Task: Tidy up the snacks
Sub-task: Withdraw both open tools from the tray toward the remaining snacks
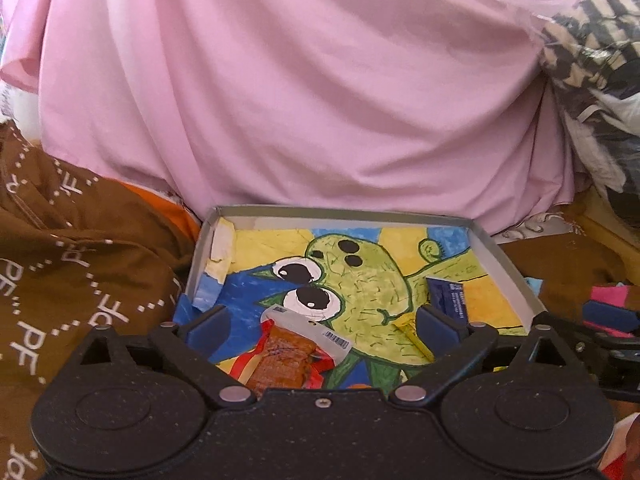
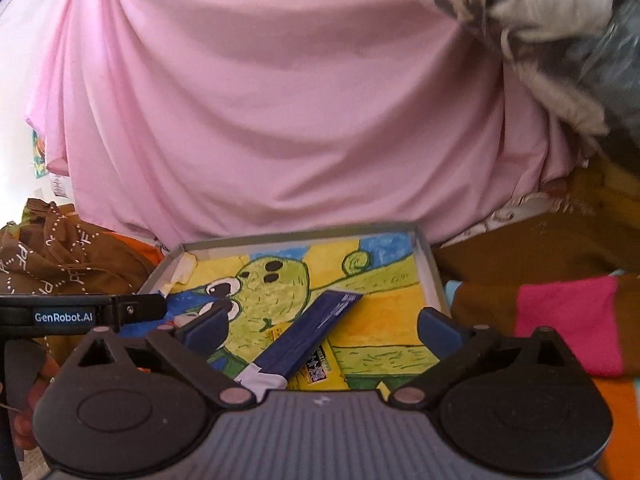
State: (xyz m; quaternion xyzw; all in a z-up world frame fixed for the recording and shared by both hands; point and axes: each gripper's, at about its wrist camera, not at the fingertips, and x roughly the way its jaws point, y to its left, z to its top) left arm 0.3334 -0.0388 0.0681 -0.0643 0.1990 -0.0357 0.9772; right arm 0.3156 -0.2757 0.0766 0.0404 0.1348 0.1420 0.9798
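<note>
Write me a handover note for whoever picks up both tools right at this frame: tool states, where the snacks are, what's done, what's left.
Left tool: open, holding nothing, hovering over the near edge of the tray.
Right tool: open, holding nothing, also over the tray's near edge.
In the tray, on the cartoon drawing: red-wrapped snack bar near left, blue snack pack lying diagonally, yellow packet partly under it.
Done: three snacks sit in the tray.
Left: they lie loosely and overlap, so straightening probably remains. Other snacks outside the tray: cannot tell.

Both the left claw (image 1: 322,326) and the right claw (image 2: 322,326) hover with fingers spread wide, gripping nothing.
</note>
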